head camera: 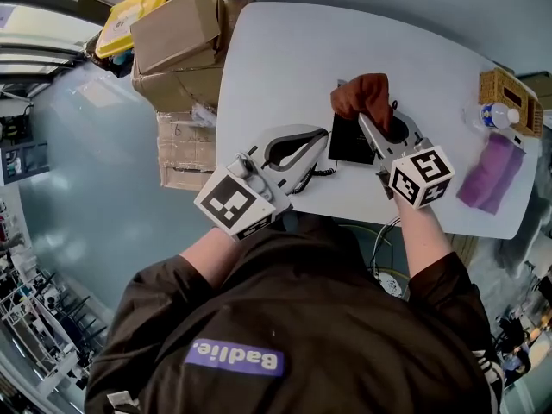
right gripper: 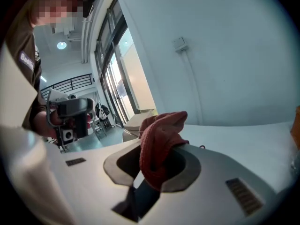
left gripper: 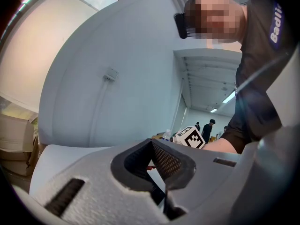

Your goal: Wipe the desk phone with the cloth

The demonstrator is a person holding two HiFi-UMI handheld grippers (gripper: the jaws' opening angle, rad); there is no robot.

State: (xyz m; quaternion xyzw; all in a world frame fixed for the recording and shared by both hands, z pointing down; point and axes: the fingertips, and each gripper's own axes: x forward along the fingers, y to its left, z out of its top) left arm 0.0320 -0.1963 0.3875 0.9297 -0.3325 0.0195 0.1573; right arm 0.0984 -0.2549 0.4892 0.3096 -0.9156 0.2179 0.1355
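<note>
A black desk phone lies on the white table, its coiled cord trailing toward the near edge. My right gripper hovers over the phone's right side, shut on a bunched red-brown cloth. In the right gripper view the cloth bulges up out of the jaws. At the phone's left edge my left gripper lies low on the table with its jaws together. I see nothing held in the left gripper, and only a sliver of table and red shows through its loop.
Cardboard boxes and a yellow item are stacked beyond the table's left edge. At the right end of the table stand a wicker basket, a water bottle and a purple cloth.
</note>
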